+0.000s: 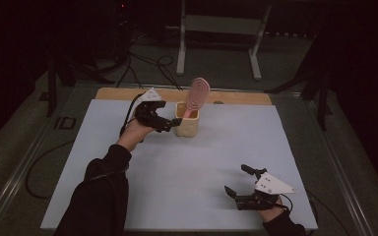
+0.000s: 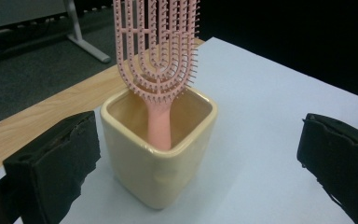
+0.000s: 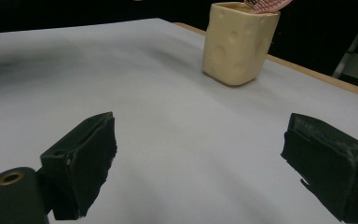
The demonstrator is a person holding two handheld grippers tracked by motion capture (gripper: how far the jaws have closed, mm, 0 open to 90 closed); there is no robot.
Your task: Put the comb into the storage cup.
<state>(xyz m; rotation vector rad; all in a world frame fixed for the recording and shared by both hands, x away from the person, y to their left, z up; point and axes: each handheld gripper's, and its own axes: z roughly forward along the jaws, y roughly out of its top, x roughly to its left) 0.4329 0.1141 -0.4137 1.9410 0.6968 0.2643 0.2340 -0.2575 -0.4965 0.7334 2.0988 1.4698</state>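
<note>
Now pink hairbrush (image 2: 157, 60) stands upright in cream cup (image 2: 161, 158).

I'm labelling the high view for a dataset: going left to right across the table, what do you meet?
left gripper → cream cup holding the pink hairbrush → right gripper

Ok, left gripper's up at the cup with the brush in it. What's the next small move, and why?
Probably ease the left gripper back from the cup. Its jaws stand open and empty, apart from the cup, and the pink brush already stands handle-down inside.
</note>
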